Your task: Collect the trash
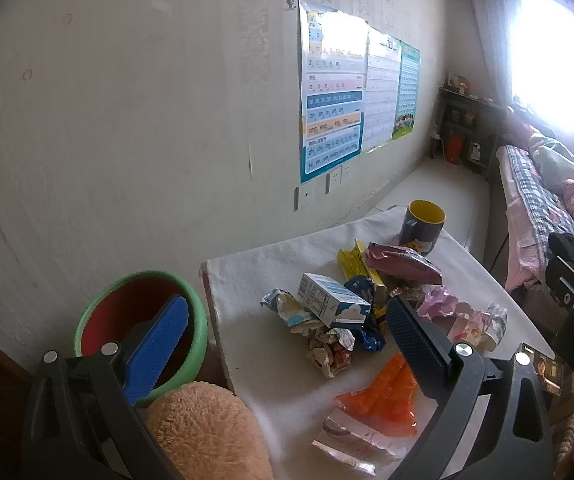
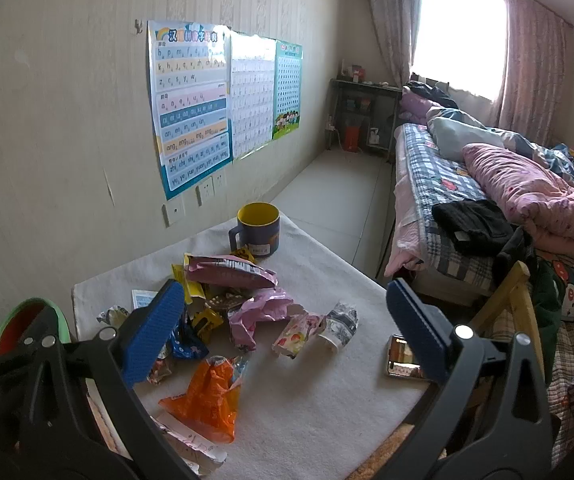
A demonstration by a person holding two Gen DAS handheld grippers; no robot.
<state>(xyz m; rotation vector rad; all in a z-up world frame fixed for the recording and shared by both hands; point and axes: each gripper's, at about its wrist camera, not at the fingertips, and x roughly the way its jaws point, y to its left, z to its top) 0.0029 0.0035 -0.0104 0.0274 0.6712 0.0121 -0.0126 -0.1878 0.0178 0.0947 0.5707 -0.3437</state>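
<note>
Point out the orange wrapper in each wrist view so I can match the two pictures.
Left wrist: orange wrapper lies low and right of centre, near the table's front edge.
Right wrist: orange wrapper lies low and left of centre.
Shared landmark: the blue mug with a yellow inside, at the table's far end.

left gripper (image 1: 287,344): fingers spread wide, nothing held | right gripper (image 2: 283,328): fingers spread wide, nothing held

Wrappers (image 1: 351,312), apparently trash, beside bin (image 1: 143,328)
</note>
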